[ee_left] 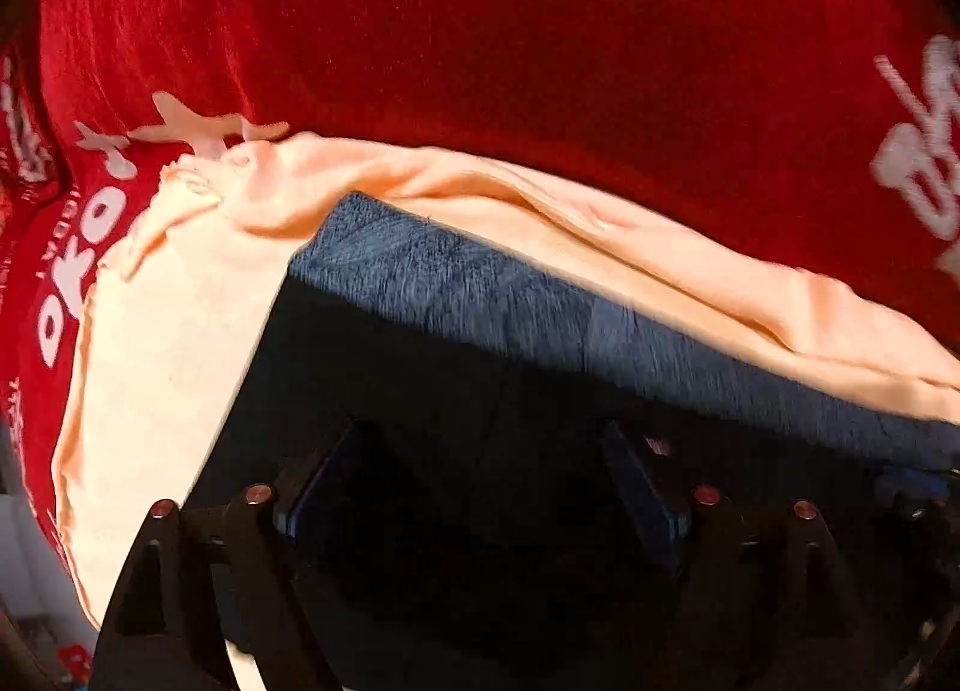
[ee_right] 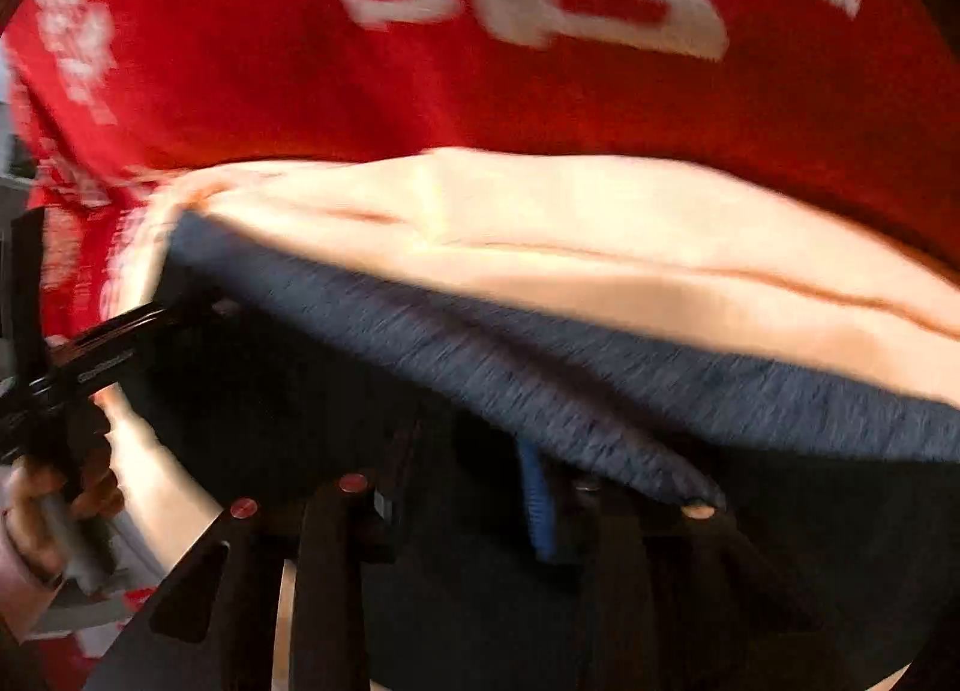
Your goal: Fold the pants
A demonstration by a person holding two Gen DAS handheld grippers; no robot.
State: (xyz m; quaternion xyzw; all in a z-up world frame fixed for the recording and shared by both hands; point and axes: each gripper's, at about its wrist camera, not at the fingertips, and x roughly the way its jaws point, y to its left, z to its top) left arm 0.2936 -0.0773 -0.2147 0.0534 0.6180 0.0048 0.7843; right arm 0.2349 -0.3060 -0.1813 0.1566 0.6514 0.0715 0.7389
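The pants (ee_left: 432, 283) are heathered dark blue-grey cloth. In the left wrist view they hang from my left gripper (ee_left: 480, 487) and cover the gap between its dark fingers (ee_left: 336, 475). In the right wrist view the same pants (ee_right: 480, 355) drape over my right gripper (ee_right: 474, 487), whose blue-edged finger (ee_right: 534, 499) presses into the cloth. Both grippers hold the pants' edge up above a peach cloth. The jaw tips are hidden in shadow and fabric. My left gripper also shows at the left of the right wrist view (ee_right: 90, 343), held in a hand.
A peach garment (ee_left: 168, 343) lies under the pants on a red cloth with white lettering (ee_left: 540, 30). Both also show in the right wrist view: peach garment (ee_right: 540, 223), red cloth (ee_right: 300, 90). The frames are motion-blurred.
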